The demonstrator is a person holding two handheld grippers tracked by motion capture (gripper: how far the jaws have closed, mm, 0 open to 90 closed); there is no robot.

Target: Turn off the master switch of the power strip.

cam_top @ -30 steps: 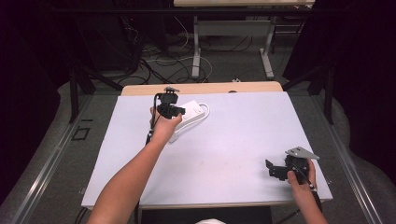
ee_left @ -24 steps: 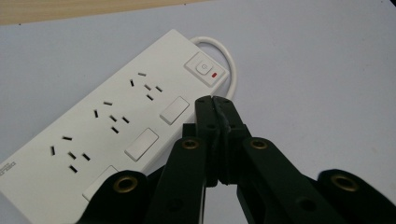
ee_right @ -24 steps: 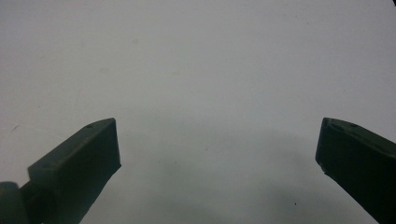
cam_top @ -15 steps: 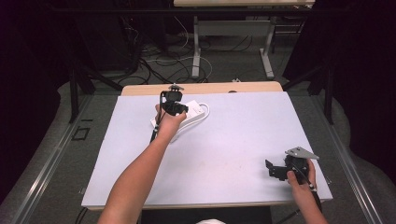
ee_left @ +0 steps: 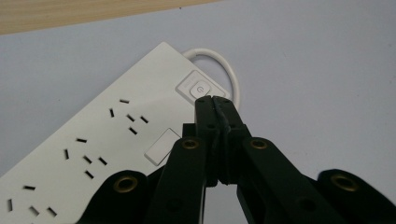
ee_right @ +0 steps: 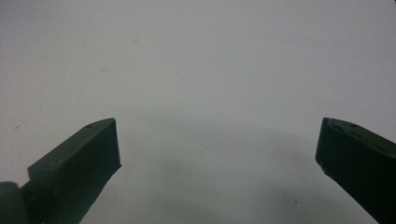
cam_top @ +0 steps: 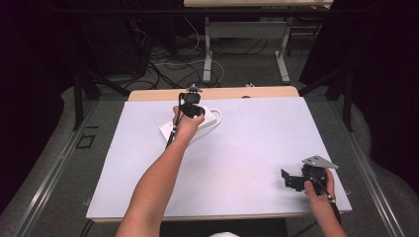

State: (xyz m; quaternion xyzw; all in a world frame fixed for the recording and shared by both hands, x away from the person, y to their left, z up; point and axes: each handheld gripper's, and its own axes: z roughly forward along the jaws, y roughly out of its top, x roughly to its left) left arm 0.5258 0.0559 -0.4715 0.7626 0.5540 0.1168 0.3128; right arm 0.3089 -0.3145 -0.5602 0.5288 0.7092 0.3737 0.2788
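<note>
A white power strip (ee_left: 93,140) lies at an angle on the pale table (cam_top: 257,143), far left of centre, with a square power button (ee_left: 198,88) at its far end. My left gripper (ee_left: 215,100) is shut and empty, its joined tips right at the near edge of that button; I cannot tell if they touch it. From above, the left gripper (cam_top: 192,111) hangs over the strip (cam_top: 167,130). A white cable (ee_left: 231,74) loops out past the button end. My right gripper (cam_top: 287,180) rests near the front right, and in its own view the right gripper (ee_right: 217,140) is open wide over bare table.
A strip of bare wood (cam_top: 222,93) runs along the table's far edge, just beyond the power strip. A person's left forearm (cam_top: 158,182) stretches across the table's left half. Past the table, desk legs and cables (cam_top: 197,64) stand on the floor.
My left gripper has moved a little away and to the right along the power strip, toward its button end. The right gripper has stayed put.
</note>
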